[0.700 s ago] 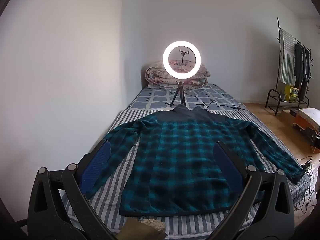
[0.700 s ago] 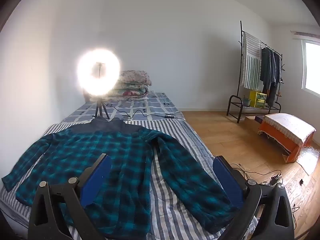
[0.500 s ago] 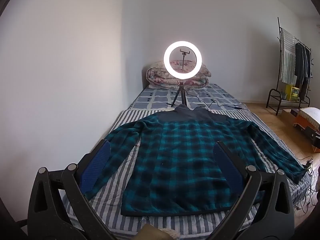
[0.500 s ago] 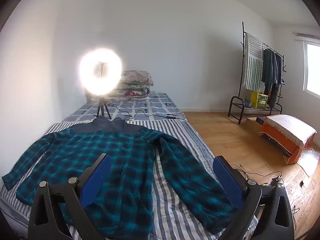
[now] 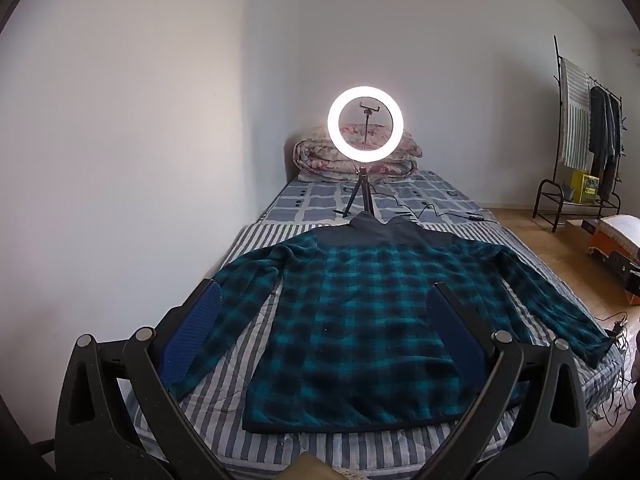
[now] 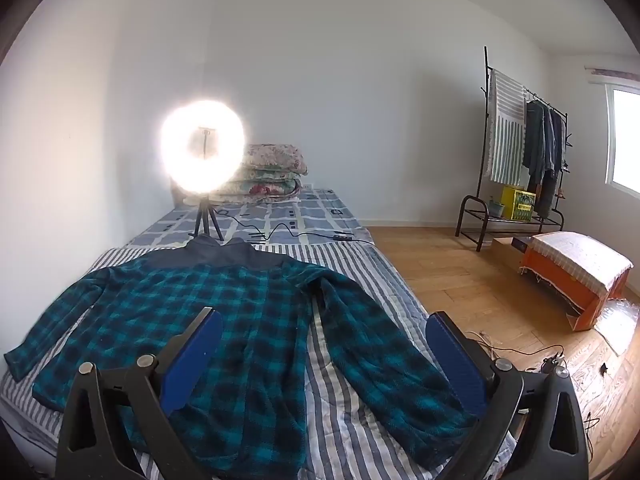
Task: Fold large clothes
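From the left wrist I see the shirt point(image 5: 360, 312) spread flat on the bed point(image 5: 256, 432), collar toward the ring light point(image 5: 365, 129), both sleeves splayed out. My left gripper point(image 5: 320, 328) hovers above it, jaws spread wide, pinching nothing.

From the right wrist, the right gripper point(image 6: 320, 356) hangs over the shirt point(image 6: 224, 320) near its right sleeve point(image 6: 380, 356), jaws also spread and empty. I judge no fold is started. I'd take that sleeve near the cuff, lift low, lay it across the body, keeping the hem square.
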`<action>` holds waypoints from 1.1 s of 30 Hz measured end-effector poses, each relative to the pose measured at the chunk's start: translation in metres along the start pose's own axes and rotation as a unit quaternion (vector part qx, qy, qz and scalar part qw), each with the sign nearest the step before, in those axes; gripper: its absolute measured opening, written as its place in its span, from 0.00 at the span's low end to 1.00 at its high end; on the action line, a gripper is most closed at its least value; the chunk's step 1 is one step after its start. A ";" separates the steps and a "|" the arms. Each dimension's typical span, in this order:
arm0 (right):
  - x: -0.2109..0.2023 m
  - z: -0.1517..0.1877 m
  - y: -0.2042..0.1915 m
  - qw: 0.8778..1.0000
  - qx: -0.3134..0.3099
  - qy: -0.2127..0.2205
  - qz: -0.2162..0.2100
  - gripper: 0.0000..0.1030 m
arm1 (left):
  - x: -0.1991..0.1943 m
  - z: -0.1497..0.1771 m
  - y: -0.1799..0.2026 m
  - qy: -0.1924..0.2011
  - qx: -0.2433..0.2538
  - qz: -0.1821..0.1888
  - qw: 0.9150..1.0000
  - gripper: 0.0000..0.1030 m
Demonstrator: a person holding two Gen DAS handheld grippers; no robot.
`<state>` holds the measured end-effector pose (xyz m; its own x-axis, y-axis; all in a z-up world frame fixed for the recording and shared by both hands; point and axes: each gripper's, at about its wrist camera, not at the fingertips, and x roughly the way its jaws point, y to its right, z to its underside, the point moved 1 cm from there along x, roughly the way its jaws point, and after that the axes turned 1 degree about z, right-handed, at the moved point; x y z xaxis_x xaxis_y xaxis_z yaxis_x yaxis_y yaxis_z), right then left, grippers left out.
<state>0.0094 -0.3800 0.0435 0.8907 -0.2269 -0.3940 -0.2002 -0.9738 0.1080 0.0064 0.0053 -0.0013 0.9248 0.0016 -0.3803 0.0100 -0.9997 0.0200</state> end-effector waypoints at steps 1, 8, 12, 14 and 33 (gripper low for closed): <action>0.000 0.000 0.000 1.000 0.000 0.000 0.000 1.00 | 0.000 0.000 -0.001 0.000 0.000 0.000 1.000 1.00; 0.000 0.000 0.000 1.000 0.000 0.000 0.001 1.00 | -0.001 -0.001 -0.001 0.001 0.002 -0.002 1.000 1.00; -0.001 0.000 0.000 1.000 0.000 -0.001 0.002 1.00 | -0.001 -0.002 -0.001 0.002 0.004 -0.002 1.000 1.00; -0.001 -0.001 0.001 1.000 -0.001 0.000 0.001 1.00 | -0.001 -0.002 0.000 0.002 0.004 -0.002 1.000 1.00; -0.014 -0.002 0.003 1.000 -0.004 0.009 0.009 1.00 | -0.014 -0.007 0.002 0.016 0.007 0.000 1.000 1.00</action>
<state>-0.0028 -0.3793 0.0508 0.8941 -0.2439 -0.3757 -0.2133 -0.9694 0.1218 -0.0042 0.0031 0.0107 0.9369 0.0013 -0.3496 0.0040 -1.0000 0.0070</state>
